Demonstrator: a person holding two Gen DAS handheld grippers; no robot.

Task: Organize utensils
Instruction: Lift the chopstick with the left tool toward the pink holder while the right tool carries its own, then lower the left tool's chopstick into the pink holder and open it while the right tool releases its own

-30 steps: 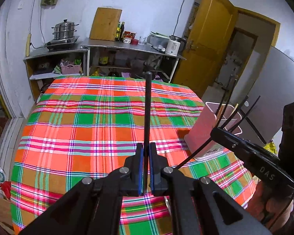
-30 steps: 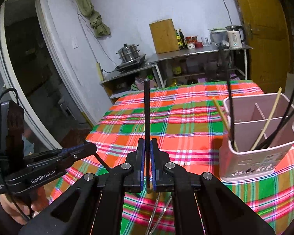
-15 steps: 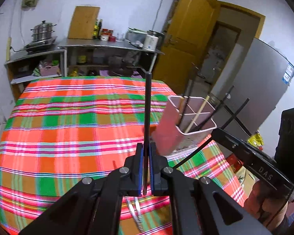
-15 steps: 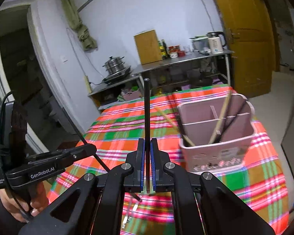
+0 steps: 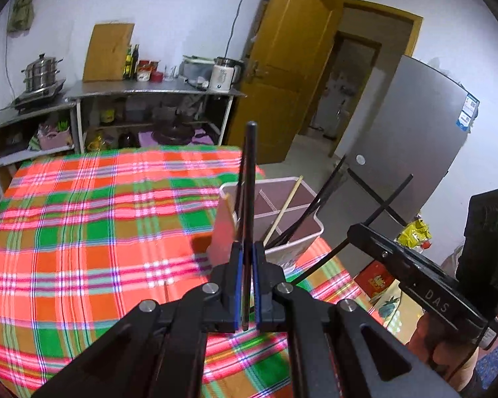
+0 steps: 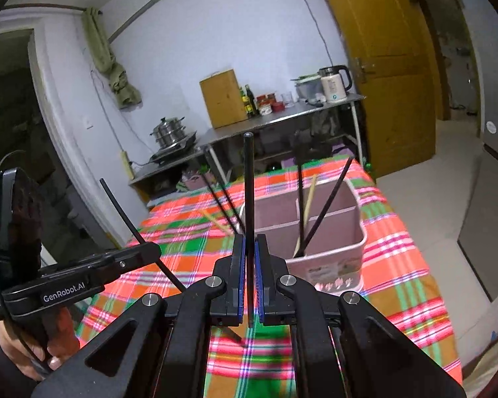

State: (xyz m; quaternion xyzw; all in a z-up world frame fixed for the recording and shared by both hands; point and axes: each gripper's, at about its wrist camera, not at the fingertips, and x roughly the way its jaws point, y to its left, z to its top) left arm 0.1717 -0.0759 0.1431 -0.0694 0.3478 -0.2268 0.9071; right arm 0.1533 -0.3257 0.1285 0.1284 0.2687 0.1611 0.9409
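Left wrist view: your left gripper is clamped on a black chopstick that stands up between the blue pads. Pink holder sits on the plaid table near its right edge, just past the gripper, with black chopsticks and one wooden chopstick leaning inside. Your right gripper shows at right, also pinching a black stick.

Right wrist view: right gripper closed on its own chopstick, upright. Holder just ahead, divided into compartments, sticks tilted in it. Left gripper at left, held in your hand, grips a slanted stick.
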